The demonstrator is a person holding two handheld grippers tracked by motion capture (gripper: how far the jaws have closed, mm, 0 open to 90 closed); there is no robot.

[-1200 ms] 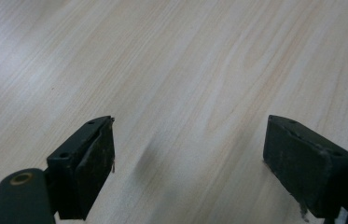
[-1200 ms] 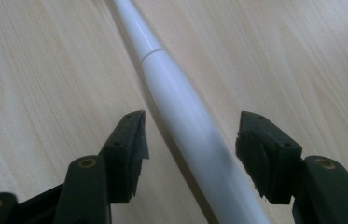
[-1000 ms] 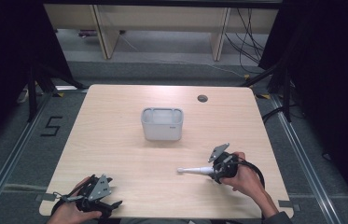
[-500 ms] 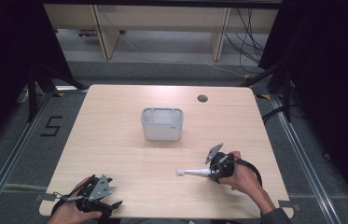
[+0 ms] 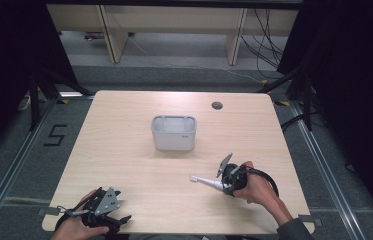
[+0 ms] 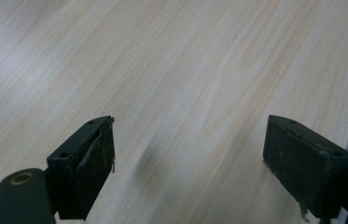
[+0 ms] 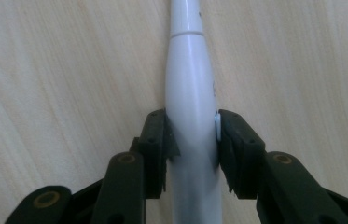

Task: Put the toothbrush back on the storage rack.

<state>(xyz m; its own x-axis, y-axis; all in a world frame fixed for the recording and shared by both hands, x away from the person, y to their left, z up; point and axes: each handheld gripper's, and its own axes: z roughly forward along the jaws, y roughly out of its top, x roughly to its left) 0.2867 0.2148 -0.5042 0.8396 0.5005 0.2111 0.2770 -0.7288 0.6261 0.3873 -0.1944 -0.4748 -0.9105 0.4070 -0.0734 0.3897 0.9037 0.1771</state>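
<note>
A white electric toothbrush (image 5: 206, 182) lies low over the light wood table (image 5: 124, 150) at the front right, its head pointing left. My right gripper (image 5: 224, 186) is shut on its handle; in the right gripper view both black jaws press the sides of the white toothbrush handle (image 7: 191, 107). At the table's front left corner my left gripper (image 5: 116, 212) rests in a hand. In the left gripper view it (image 6: 188, 163) stands open, jaws wide apart over bare wood. A grey-white rectangular container (image 5: 174, 132) stands in the middle of the table.
A small round cable hole (image 5: 217, 105) sits near the table's back right. Dark curtains flank both sides, and wooden shelving legs and cables stand on the floor beyond the far edge. A floor mark "5" (image 5: 55, 135) lies to the left.
The right gripper with the toothbrush has shifted slightly left and toward the front edge. The left gripper has stayed in place.
</note>
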